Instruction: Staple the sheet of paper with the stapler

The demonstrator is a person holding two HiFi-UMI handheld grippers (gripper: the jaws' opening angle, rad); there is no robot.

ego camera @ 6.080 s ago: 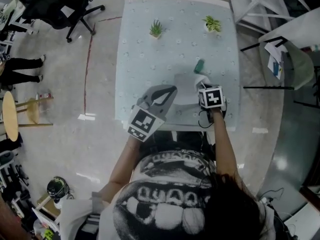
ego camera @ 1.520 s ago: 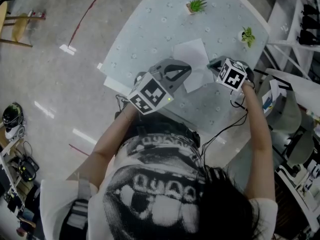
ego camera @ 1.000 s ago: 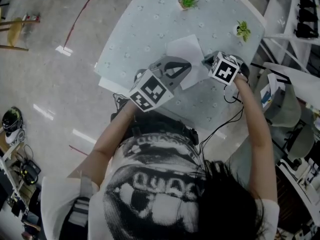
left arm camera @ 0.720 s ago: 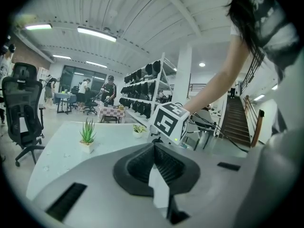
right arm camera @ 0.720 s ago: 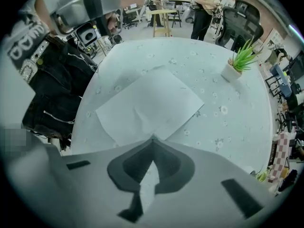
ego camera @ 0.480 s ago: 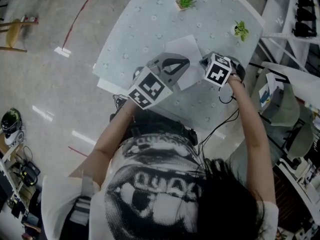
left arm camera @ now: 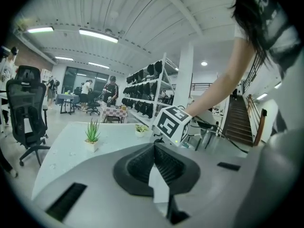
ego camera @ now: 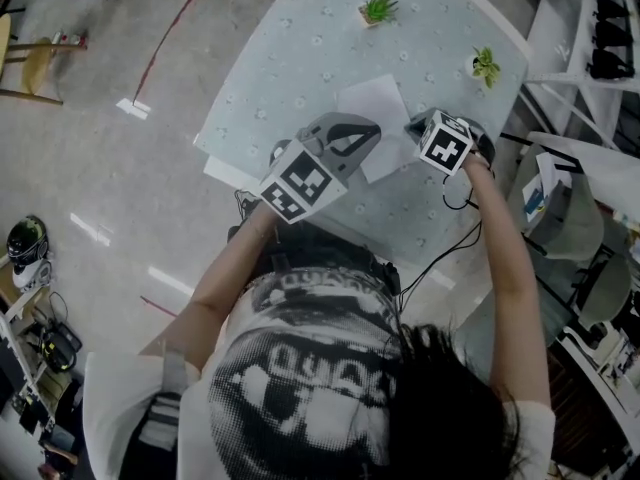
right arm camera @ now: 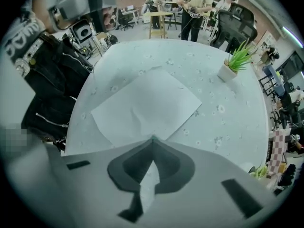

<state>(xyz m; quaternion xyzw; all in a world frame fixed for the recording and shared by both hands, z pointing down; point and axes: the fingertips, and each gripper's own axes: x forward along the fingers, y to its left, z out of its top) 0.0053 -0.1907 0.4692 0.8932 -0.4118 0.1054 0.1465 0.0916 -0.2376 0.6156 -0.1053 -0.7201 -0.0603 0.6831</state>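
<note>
A white sheet of paper (ego camera: 372, 103) lies flat on the pale speckled table (ego camera: 300, 58); in the right gripper view the sheet (right arm camera: 145, 106) spreads just beyond the jaws. My right gripper (ego camera: 430, 133) points straight down, shut, at the sheet's right corner. The teal stapler (ego camera: 417, 125) sits under its tip and only a sliver of the stapler (right arm camera: 152, 138) shows. My left gripper (ego camera: 368, 131) is shut, nearly level over the sheet's near edge, nothing visible between its pads (left arm camera: 159, 163). The right gripper's marker cube (left arm camera: 172, 124) is just ahead of it.
Two small potted plants (ego camera: 378, 9) (ego camera: 486, 64) stand at the table's far side. A cable (ego camera: 440, 258) hangs from the right gripper off the near edge. Shelving and chairs (ego camera: 570, 218) crowd the right; a stool (ego camera: 30, 63) stands at the far left.
Six seconds ago the stapler stood uncovered beyond the right gripper; now that gripper is on top of it. Over the last second only the head view shifted slightly.
</note>
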